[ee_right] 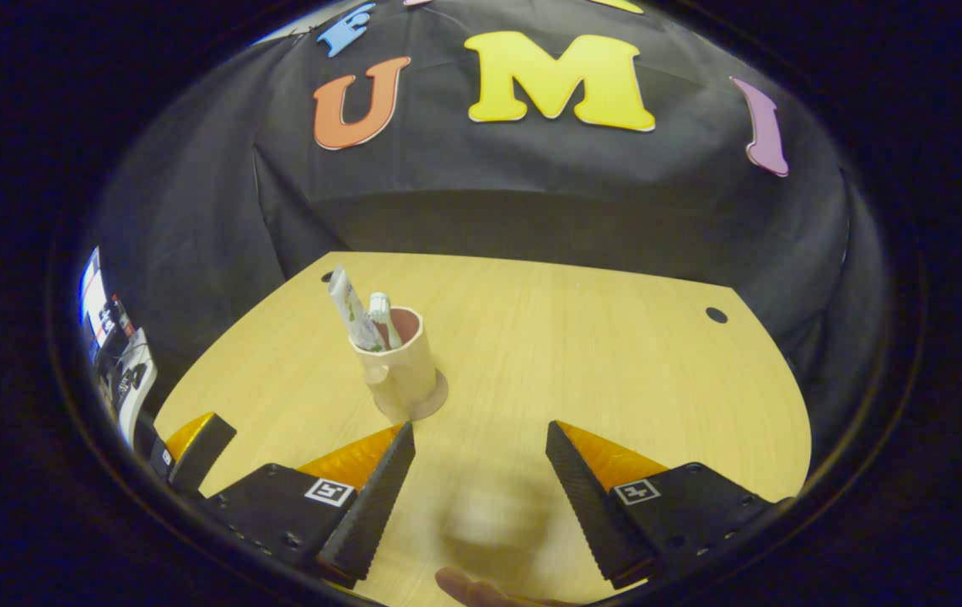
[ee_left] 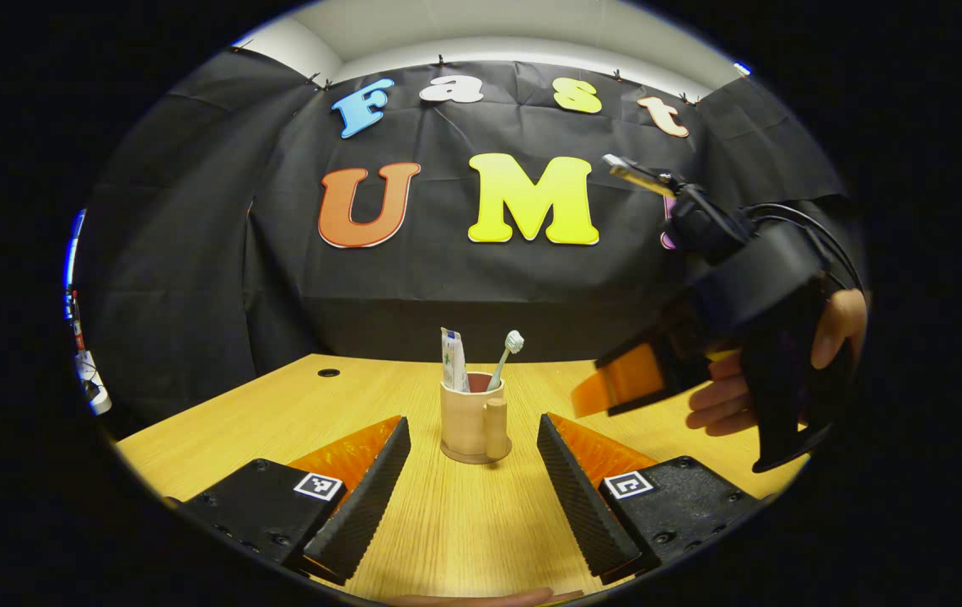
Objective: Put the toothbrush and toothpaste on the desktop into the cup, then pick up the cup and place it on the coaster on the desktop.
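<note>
In the left gripper view, one pale beige cup (ee_left: 473,424) with a small handle stands upright on a round coaster (ee_left: 475,456) on the wooden surface (ee_left: 464,531), straight ahead of the left tool (ee_left: 474,472), whose fingers are spread wide and grasp nothing. One toothpaste tube (ee_left: 454,360) and one toothbrush (ee_left: 504,357), bristles up, stick out of the cup. To the right, a hand (ee_left: 784,371) holds the right tool (ee_left: 615,384) raised above the surface; whether it is released I cannot tell here. In the right gripper view, the right tool (ee_right: 481,472) is spread apart and empty, with the cup (ee_right: 400,362) ahead and slightly left on its coaster (ee_right: 430,405), tube (ee_right: 351,310) and brush (ee_right: 383,316) leaning inside
</note>
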`<control>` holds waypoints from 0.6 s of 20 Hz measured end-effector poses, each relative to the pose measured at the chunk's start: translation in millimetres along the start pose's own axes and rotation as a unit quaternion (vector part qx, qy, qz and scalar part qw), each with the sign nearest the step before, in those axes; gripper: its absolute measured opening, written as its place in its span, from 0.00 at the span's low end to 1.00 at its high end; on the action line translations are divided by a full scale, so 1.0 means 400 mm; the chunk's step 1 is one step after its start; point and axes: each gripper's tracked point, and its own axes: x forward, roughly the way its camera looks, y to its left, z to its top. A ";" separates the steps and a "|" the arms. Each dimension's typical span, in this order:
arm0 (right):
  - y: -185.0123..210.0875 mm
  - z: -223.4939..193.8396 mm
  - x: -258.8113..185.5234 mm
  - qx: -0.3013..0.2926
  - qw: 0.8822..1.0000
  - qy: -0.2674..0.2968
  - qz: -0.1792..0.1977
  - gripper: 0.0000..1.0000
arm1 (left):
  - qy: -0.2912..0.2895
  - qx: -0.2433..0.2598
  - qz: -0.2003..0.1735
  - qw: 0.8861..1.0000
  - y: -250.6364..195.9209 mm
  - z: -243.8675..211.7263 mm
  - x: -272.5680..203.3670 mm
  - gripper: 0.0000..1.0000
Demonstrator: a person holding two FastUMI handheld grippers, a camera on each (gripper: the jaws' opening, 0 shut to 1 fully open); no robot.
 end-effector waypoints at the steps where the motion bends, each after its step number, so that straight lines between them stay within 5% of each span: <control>1: -0.028 -0.008 -0.021 0.004 1.000 -0.017 -0.007 0.96 | 0.003 -0.002 0.002 1.000 -0.005 0.000 0.002 0.97; 5: -0.142 -0.020 -0.108 0.015 0.993 -0.097 -0.058 0.94 | -0.004 0.000 0.032 0.999 0.004 0.024 0.003 0.96; 10: -0.260 -0.035 -0.229 0.016 0.973 -0.184 -0.137 0.95 | -0.013 -0.013 0.025 1.000 -0.043 0.060 -0.014 0.96; 12: -0.257 -0.031 -0.275 0.014 0.967 -0.219 -0.127 0.96 | -0.018 -0.019 0.025 0.999 -0.047 0.066 -0.024 0.96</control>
